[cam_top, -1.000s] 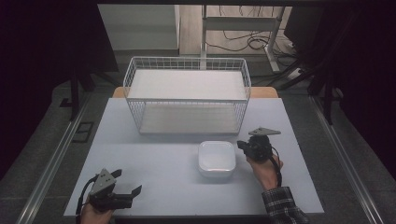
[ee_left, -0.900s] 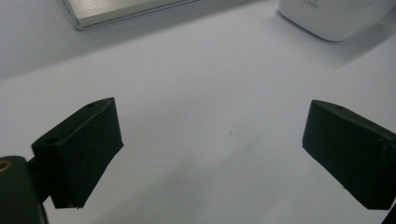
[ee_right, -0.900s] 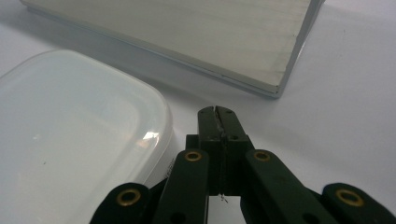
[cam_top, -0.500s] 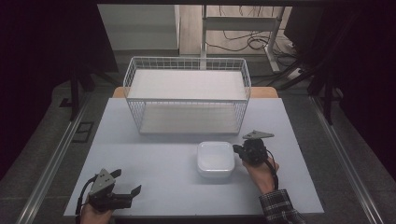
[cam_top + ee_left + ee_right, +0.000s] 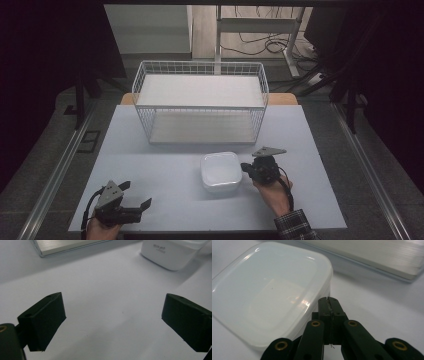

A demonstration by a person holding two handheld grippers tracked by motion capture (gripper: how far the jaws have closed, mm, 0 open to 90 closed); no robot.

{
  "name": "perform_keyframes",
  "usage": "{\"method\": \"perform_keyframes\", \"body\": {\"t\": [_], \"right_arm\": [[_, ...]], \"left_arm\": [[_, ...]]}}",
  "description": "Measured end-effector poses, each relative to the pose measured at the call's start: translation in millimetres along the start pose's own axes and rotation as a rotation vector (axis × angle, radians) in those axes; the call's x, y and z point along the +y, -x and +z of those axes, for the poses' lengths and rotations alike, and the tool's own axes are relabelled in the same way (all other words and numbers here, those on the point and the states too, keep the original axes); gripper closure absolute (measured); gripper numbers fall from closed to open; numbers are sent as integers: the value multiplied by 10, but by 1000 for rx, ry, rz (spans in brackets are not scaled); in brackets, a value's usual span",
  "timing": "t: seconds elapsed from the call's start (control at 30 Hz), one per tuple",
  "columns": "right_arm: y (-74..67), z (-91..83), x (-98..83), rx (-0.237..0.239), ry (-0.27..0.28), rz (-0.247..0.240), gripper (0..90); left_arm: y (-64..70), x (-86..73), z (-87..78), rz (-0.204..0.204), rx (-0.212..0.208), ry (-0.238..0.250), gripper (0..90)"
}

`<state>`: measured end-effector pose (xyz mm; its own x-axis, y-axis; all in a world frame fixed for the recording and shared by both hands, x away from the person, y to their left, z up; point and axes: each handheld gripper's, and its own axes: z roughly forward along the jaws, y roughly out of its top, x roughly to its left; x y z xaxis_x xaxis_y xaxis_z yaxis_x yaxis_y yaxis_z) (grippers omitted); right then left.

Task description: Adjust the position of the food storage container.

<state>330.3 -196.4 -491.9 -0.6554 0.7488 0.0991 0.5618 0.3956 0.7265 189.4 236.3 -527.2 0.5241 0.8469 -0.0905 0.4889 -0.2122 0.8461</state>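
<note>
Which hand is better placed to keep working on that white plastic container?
Right. The right gripper, jaws shut, sits at the container edge; the left gripper rests open, far off.

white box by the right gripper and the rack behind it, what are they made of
White box: likely plastic, milky and semi-translucent, with a glossy lid that throws light glints and softly rounded moulded corners. Rack: looks like white-coated metal wire, a thin welded grid for its walls; its flat shelves appear matte white board.
</note>
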Motion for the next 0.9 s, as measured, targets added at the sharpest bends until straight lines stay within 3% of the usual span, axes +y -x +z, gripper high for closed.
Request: {"method": "perform_keyframes", "body": {"t": [0.2, 0.5, 0.7, 0.73, 0.83, 0.9], "right_arm": [[-208, 53, -9, 31, -13, -45, 893], [-335, 85, -27, 38, -36, -74, 893], [-296, -112, -65, 34, 14, -70, 892], [-296, -146, -83, 40, 18, -74, 891], [-307, -288, -210, 64, 41, -90, 828], [-318, -420, -316, 56, 53, -105, 713]], "left_arm": [[2, 1, -1, 3, -4, -1, 47], [9, 5, -1, 8, -9, 2, 48], [11, 13, -5, -8, -29, -6, 59], [15, 18, -12, -14, -54, -8, 59], [30, 25, -11, -5, -68, -17, 62], [44, 27, -3, 3, -67, -26, 61]]}}
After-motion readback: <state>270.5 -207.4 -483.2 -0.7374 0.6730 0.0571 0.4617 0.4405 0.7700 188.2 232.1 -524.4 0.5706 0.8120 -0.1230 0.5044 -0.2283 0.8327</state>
